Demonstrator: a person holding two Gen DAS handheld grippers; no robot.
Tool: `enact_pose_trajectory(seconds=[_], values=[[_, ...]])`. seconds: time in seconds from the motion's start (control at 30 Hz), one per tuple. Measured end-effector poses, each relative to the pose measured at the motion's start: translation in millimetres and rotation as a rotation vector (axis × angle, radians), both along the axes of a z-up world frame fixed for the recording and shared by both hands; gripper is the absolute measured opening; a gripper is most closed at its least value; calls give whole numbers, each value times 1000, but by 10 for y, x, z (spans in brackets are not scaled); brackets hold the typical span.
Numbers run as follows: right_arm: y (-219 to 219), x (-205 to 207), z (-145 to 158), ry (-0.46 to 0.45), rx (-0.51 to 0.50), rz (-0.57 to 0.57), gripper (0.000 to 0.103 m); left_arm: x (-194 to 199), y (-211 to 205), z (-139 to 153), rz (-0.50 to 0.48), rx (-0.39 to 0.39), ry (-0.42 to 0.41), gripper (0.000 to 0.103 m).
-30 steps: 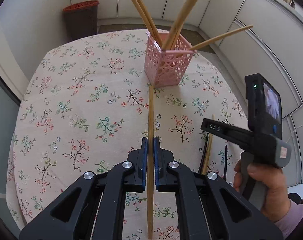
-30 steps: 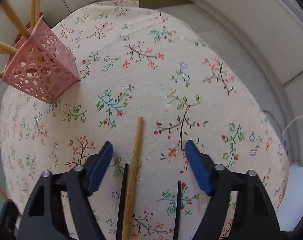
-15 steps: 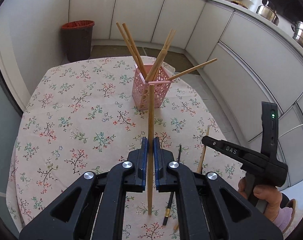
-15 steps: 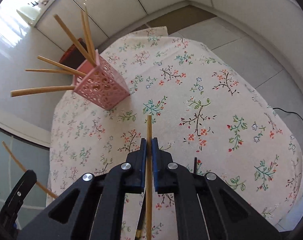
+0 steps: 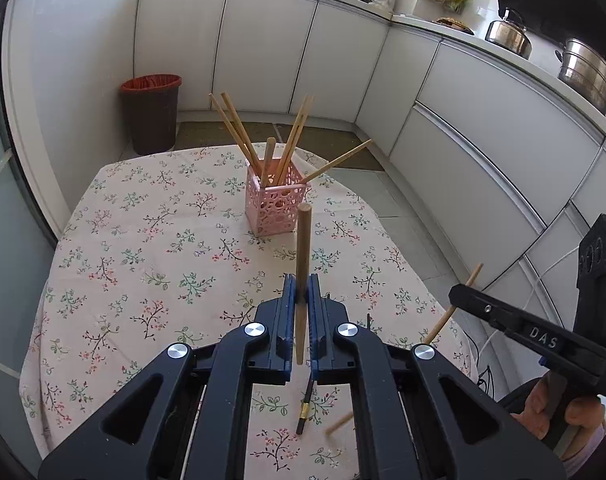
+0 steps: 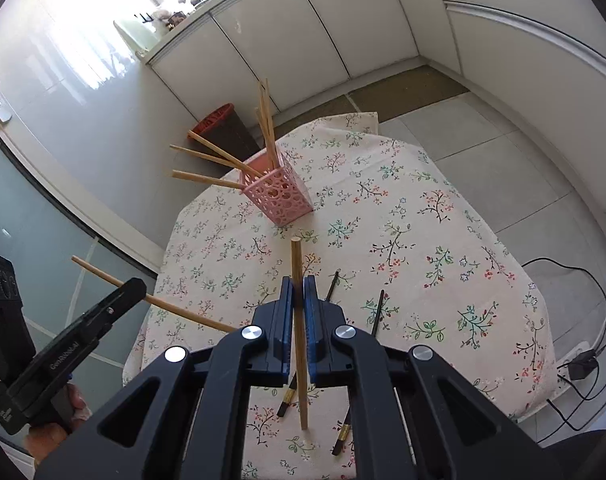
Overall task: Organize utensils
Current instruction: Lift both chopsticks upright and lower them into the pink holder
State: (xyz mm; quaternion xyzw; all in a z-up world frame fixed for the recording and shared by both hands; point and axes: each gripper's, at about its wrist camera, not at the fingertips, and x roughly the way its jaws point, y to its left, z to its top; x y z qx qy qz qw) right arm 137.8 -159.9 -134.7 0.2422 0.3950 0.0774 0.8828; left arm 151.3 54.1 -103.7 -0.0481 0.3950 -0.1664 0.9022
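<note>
Left gripper (image 5: 302, 294): clamped on a wooden chopstick (image 5: 303, 248), raised above the floral tablecloth (image 5: 143, 248).
Right gripper (image 6: 299, 294): clamped on a second wooden chopstick (image 6: 298, 280).
Pink holder (image 5: 275, 210): upright mid-table, containing chopsticks.
Black chopsticks (image 6: 377, 316): lying on the cloth below the right gripper.

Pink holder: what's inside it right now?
Six wooden chopsticks stand in the pink holder, leaning apart, tops above the rim. Their lower ends are hidden behind the perforated walls.

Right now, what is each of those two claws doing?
Left gripper: jaws shut on a wooden chopstick.
Right gripper: jaws shut on another wooden chopstick.
</note>
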Motion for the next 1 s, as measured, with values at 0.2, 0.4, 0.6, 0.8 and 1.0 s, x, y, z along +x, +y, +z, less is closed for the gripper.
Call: enact_pose_trajectory(seconds=[0.2, 0.4, 0.6, 0.8, 1.0], values=[[-49, -35, 486, -103, 39, 11, 6, -32, 50, 241, -1, 8, -32, 5], [-103, 171, 1116, -221, 79, 13, 6, 69, 18, 755, -8, 17, -139, 5], [-138, 554, 1706, -359, 35, -26, 6, 389, -43, 1285, 8, 30, -260, 5], [-130, 1040, 2007, -416, -23, -55, 6, 843, -101, 1485, 39, 29, -306, 5], [-67, 1560, 1776, -384, -84, -62, 6, 1354, -116, 1265, 68, 36, -264, 5]])
